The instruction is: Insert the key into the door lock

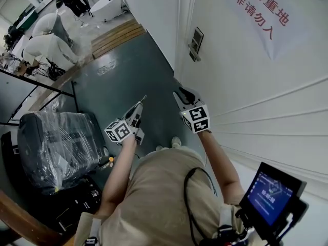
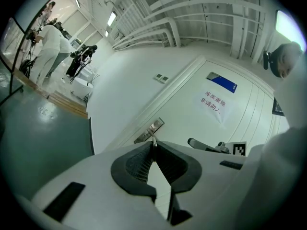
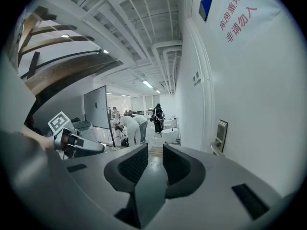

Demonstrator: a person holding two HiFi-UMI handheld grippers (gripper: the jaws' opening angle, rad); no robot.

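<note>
You're on the approach. Your left hand-held gripper [image 2: 153, 146] is clamped tight on the key [image 2: 153, 140], whose tip points toward the lock [image 2: 149, 130], far ahead on the door [image 2: 192, 114]. Your right hand-held gripper [image 3: 155, 153] is parted and empty. Next, bring the key up and align its blade with the slot.

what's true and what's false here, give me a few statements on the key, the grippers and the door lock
1. The left gripper is shut on the key. True.
2. The key is already in the door lock. False: it is held in the air, clearly apart from the lock.
3. The right gripper is open with nothing between its jaws. True.
4. The sign on the door has blue lettering. False: the lettering is red.
</note>
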